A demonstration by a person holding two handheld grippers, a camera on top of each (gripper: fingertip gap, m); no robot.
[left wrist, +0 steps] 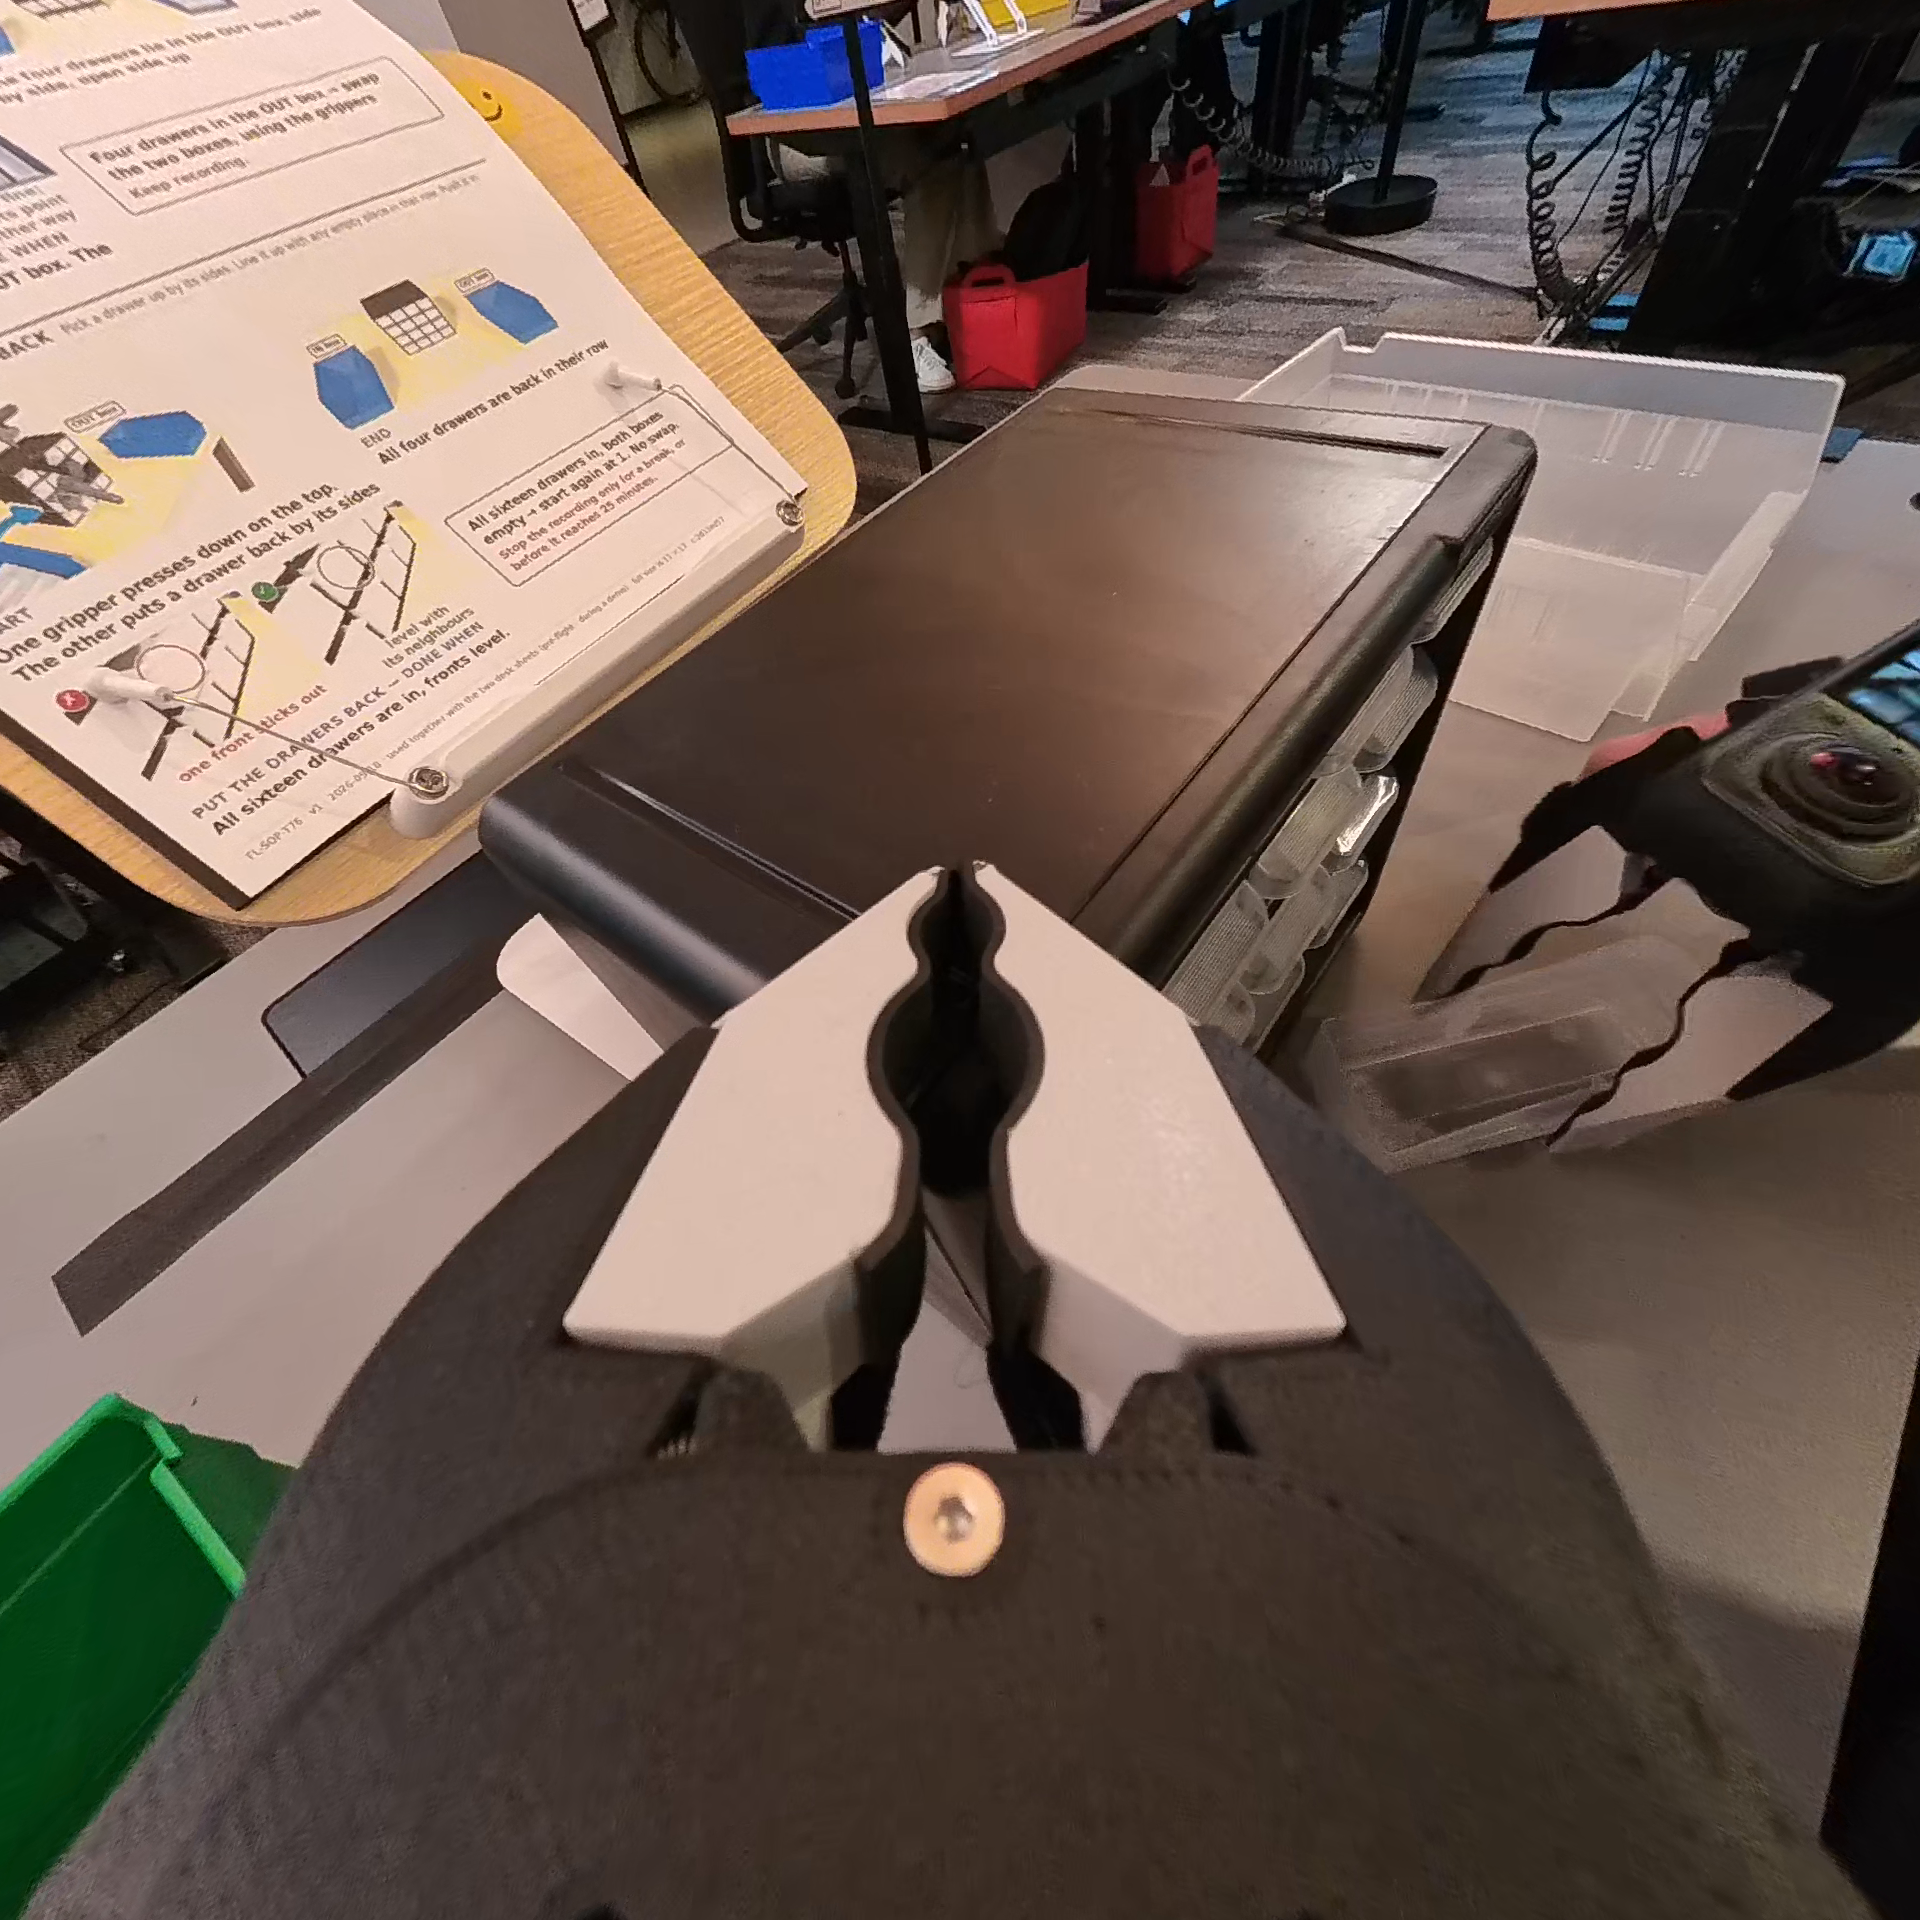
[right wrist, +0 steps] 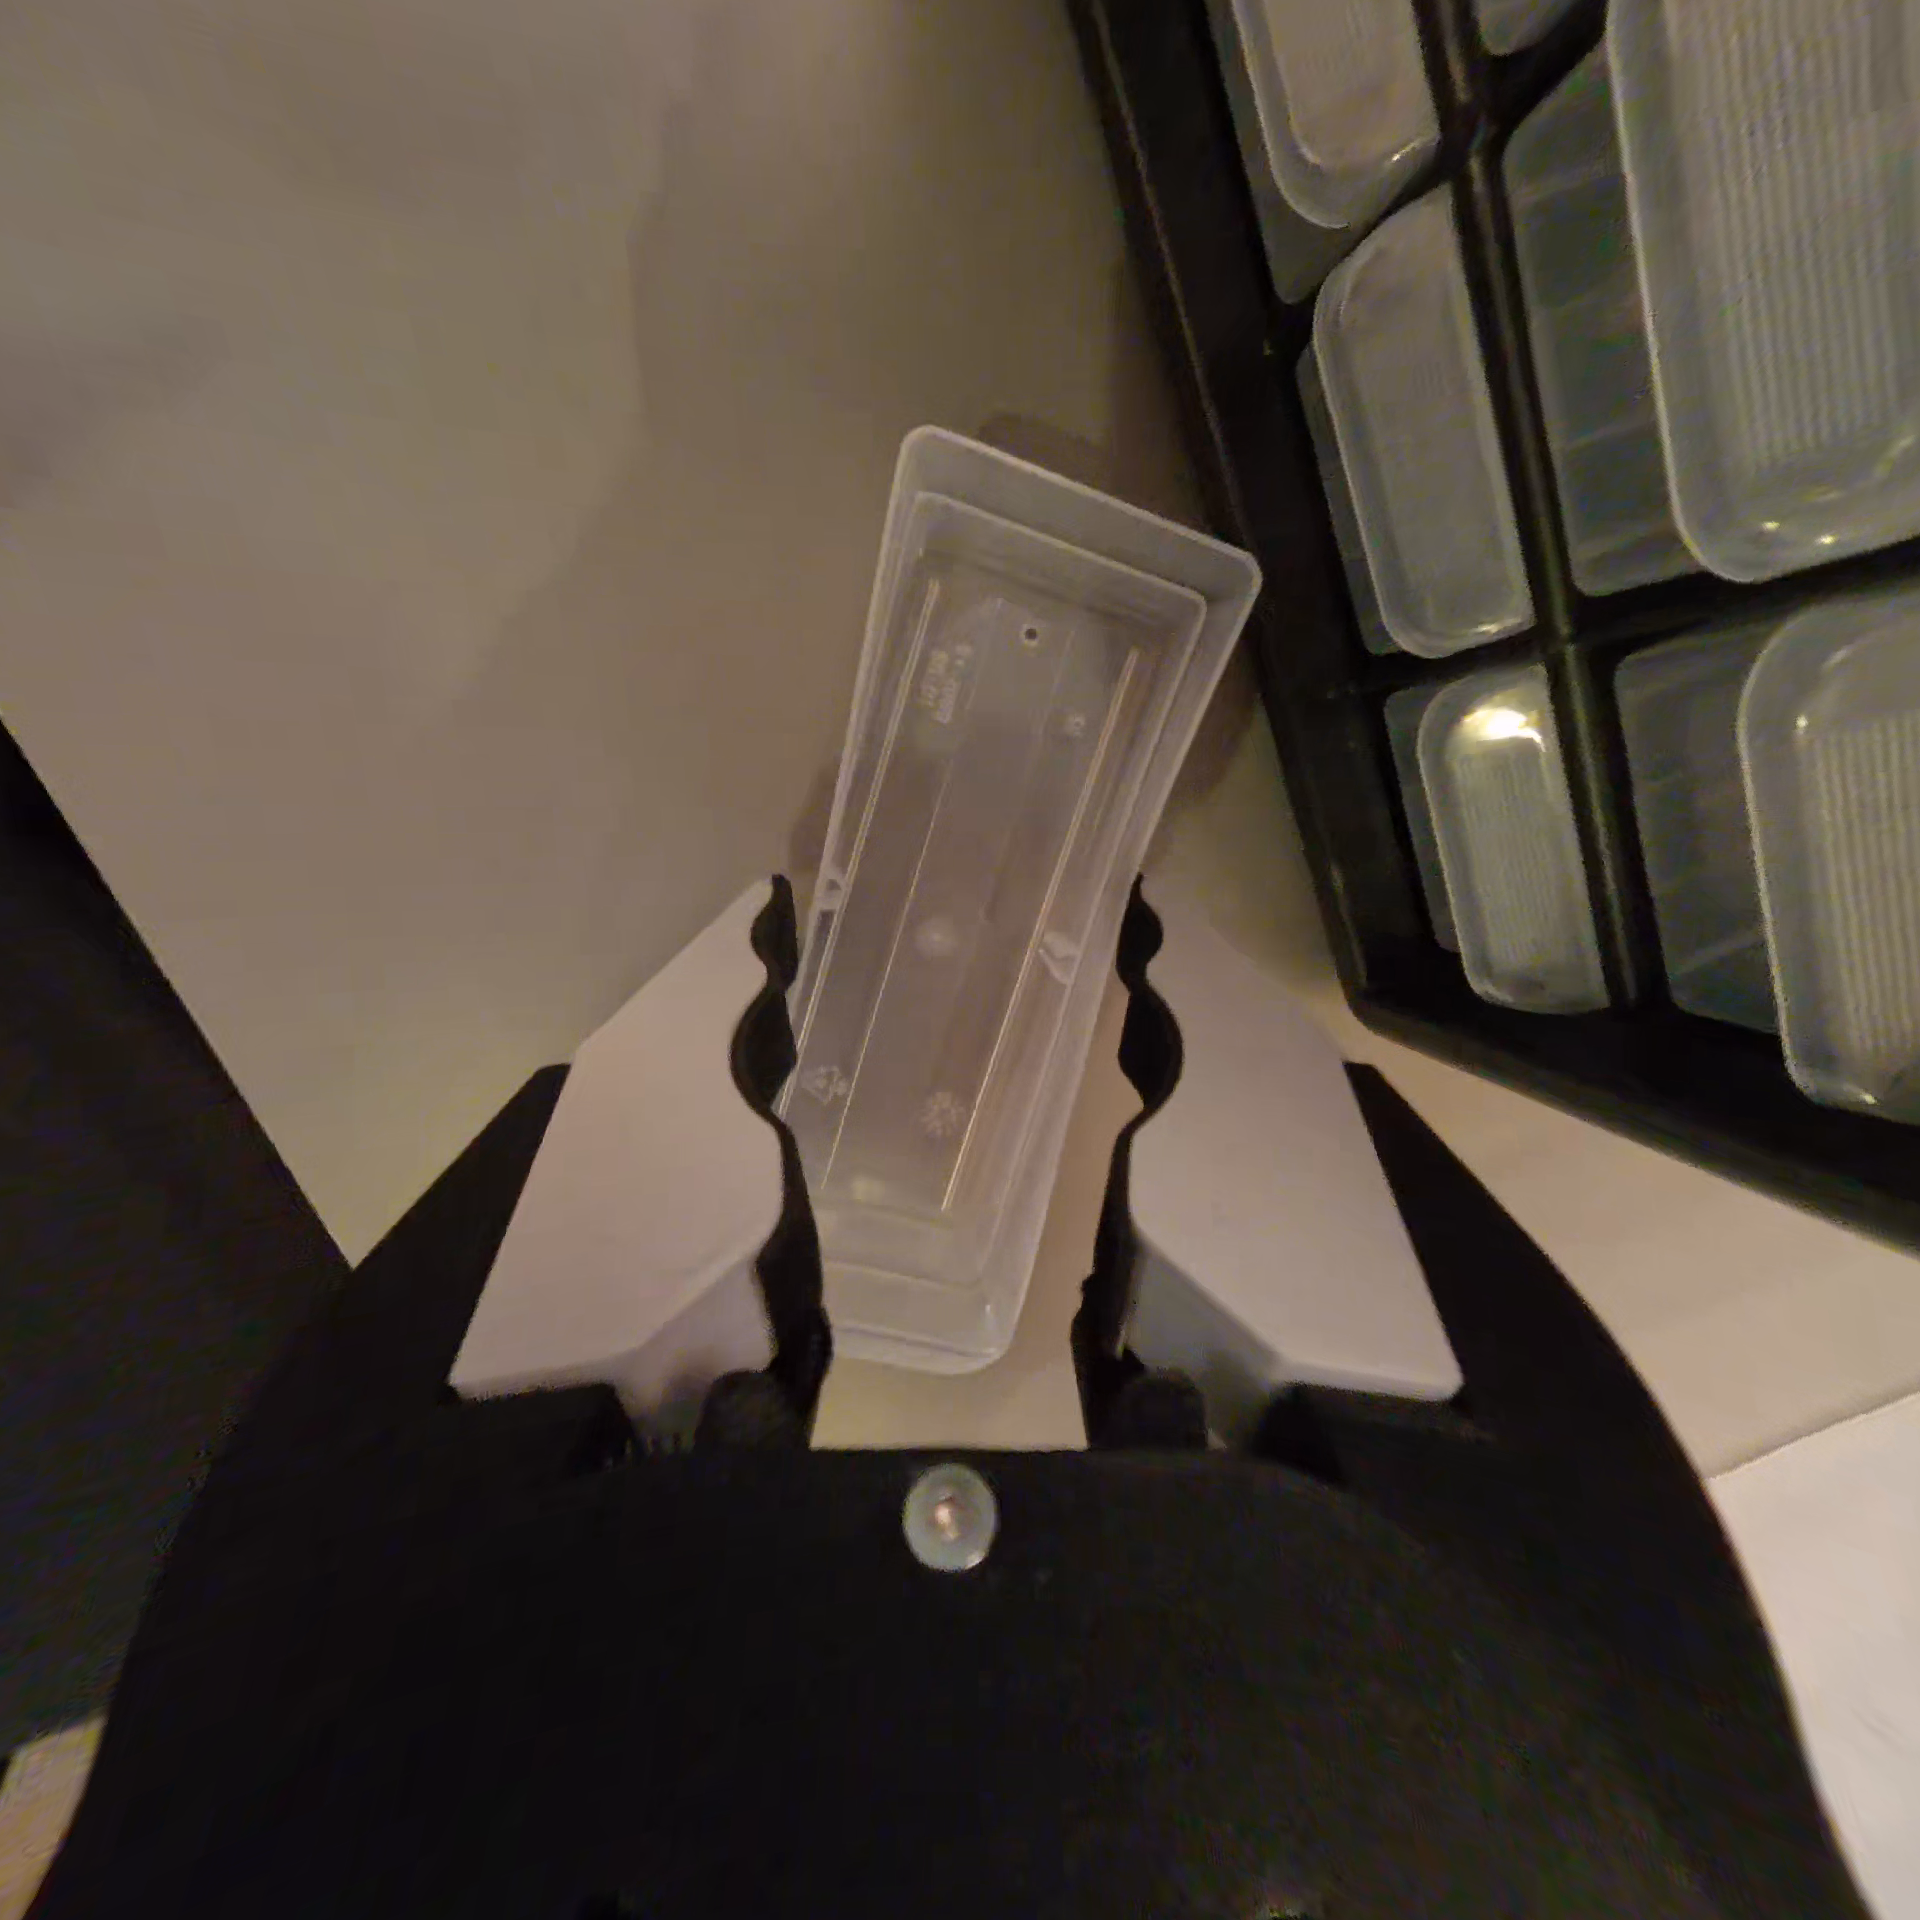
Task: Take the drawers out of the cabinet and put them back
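Gripping a clear drawer (right wrist: 966, 935) with embossed marks, right gripper (right wrist: 956, 904); left gripper (left wrist: 961, 883) jaws together.

The left gripper (left wrist: 961, 883) has a wide black body with a rough, grainy surface and a rounded top edge. One silver screw (left wrist: 953, 1519) with a hex socket sits in its middle. Two light grey fingers (left wrist: 790, 1122), shaped like wedges, carry black wavy inner pads. The right gripper (right wrist: 958, 914) has the same build: black body, silver screw (right wrist: 950, 1529), pale fingers (right wrist: 623, 1195), black wavy pads. From the left wrist view, a round camera lens (left wrist: 1839, 774) shows on it.
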